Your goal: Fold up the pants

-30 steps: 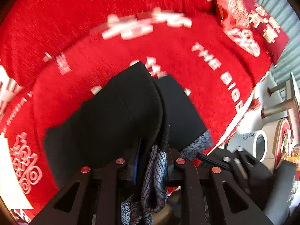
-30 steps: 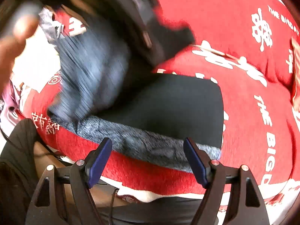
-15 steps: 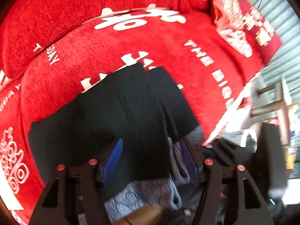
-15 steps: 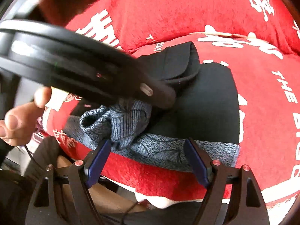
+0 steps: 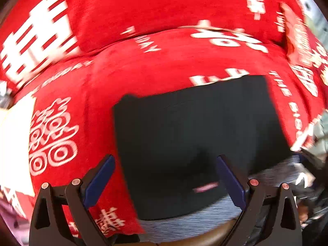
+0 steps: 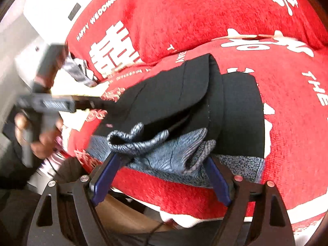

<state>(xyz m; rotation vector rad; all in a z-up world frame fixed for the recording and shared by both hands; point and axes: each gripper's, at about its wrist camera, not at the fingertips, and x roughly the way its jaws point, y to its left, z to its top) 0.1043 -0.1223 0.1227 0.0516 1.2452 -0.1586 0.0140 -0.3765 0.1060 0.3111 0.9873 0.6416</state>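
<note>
Black pants (image 5: 194, 131) with a grey knit waistband (image 5: 190, 219) lie folded on the red sofa seat. In the left wrist view my left gripper (image 5: 164, 180) is open and empty, just in front of the folded stack. In the right wrist view the pants (image 6: 184, 102) show as layered black folds with the bunched grey waistband (image 6: 164, 149) at the near edge. My right gripper (image 6: 162, 176) is open, its blue fingers either side of that waistband, holding nothing. The left gripper's body (image 6: 47, 102) and the hand holding it appear blurred at the left.
The sofa is draped in a red cover with white lettering (image 5: 143, 82), (image 6: 225, 30). A red printed cushion (image 5: 303, 47) lies at the far right. White furniture (image 6: 47, 20) stands left of the sofa. The sofa's front edge (image 6: 184, 201) is just under the right gripper.
My left gripper let go of the pants, opened wide and pulled back to the left. The folded-over layer now lies flat on the stack. My right gripper stayed open near the waistband.
</note>
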